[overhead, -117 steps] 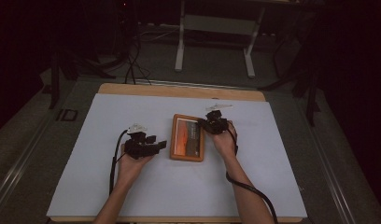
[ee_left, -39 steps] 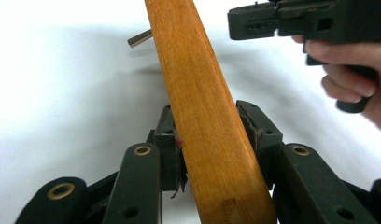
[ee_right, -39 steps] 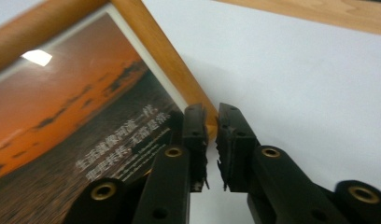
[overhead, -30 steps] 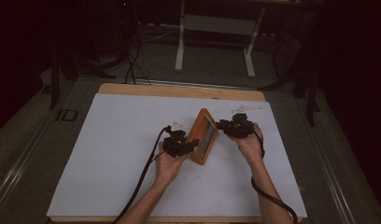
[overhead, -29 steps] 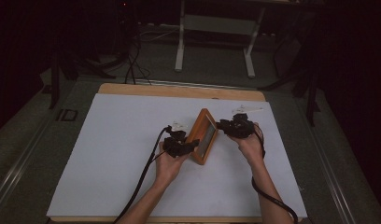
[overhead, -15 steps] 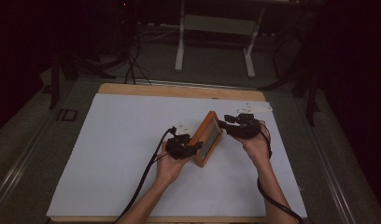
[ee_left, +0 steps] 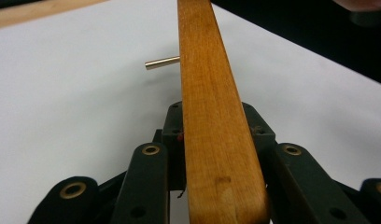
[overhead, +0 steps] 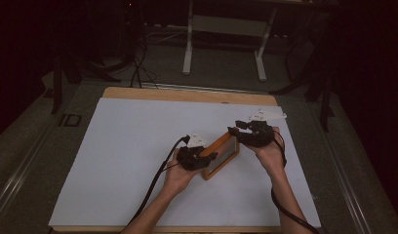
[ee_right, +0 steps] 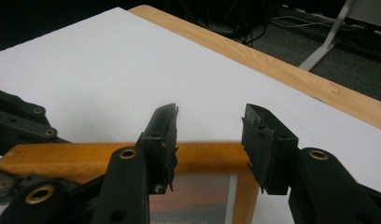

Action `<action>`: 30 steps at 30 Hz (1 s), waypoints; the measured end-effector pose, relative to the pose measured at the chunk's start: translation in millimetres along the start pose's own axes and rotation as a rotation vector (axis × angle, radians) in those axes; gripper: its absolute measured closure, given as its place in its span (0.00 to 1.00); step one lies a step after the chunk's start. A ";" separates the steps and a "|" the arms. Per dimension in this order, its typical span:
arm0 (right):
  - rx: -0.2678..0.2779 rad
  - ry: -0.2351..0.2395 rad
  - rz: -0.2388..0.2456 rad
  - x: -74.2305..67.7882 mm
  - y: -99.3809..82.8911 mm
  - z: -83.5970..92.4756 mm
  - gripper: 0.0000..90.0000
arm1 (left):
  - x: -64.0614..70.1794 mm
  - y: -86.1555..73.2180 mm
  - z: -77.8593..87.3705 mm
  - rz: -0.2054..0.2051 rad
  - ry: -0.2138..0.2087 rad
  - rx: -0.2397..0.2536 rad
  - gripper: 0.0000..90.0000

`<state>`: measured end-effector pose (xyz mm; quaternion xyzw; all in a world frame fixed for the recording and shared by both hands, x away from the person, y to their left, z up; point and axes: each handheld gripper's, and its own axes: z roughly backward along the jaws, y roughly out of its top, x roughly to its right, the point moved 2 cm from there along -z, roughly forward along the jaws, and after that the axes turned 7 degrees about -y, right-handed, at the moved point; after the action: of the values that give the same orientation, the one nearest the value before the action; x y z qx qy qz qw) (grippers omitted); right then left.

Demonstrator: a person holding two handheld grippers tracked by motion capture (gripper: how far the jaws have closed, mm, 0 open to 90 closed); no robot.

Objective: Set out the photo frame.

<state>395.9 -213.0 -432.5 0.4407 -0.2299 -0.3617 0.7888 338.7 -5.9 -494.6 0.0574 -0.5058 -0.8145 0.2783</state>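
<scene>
A rectangular wooden picture frame with an orange-brown border and a glazed front (overhead: 220, 157) stands tilted up on one long edge near the middle of the white sheet covering the wooden table (overhead: 138, 146), raised between the person's two hands. The left gripper (overhead: 207, 157), a black two-jaw tool trailing a black cable, is clamped on the near end of the frame; in the left gripper view the frame's wooden edge (ee_left: 212, 121) runs straight up from between the jaws, which press against it on both sides, and they have just been closing a little further on it. A small brass-coloured metal pin (ee_left: 162, 62) juts sideways from the frame's edge farther up, over the white sheet. The right gripper (overhead: 236, 131), black with a pale three-cornered plate on top, is at the frame's far upper end. In the right gripper view its jaws stand spread apart (ee_right: 211, 135) just above the frame's top rail (ee_right: 86, 156), with the glass and the picture's reddish strip below them; the pads do not press on the wood, and the jaws have just been opening with nothing gripped between them. In that same view the left gripper's black linkage (ee_right: 16, 116) shows at the far left, against the frame's other end. The bare wooden rim of the table (overhead: 187, 95) runs along the far side of the sheet.
</scene>
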 end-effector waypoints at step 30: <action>-0.021 0.137 0.142 -23.5 -12.0 25.9 0.58 | 0.4 -33.1 15.1 -0.138 -0.158 0.027 0.63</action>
<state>359.0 -212.7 -430.8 0.4385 -0.2023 -0.2762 0.8310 319.7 16.9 -515.5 0.0314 -0.5318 -0.8269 0.1800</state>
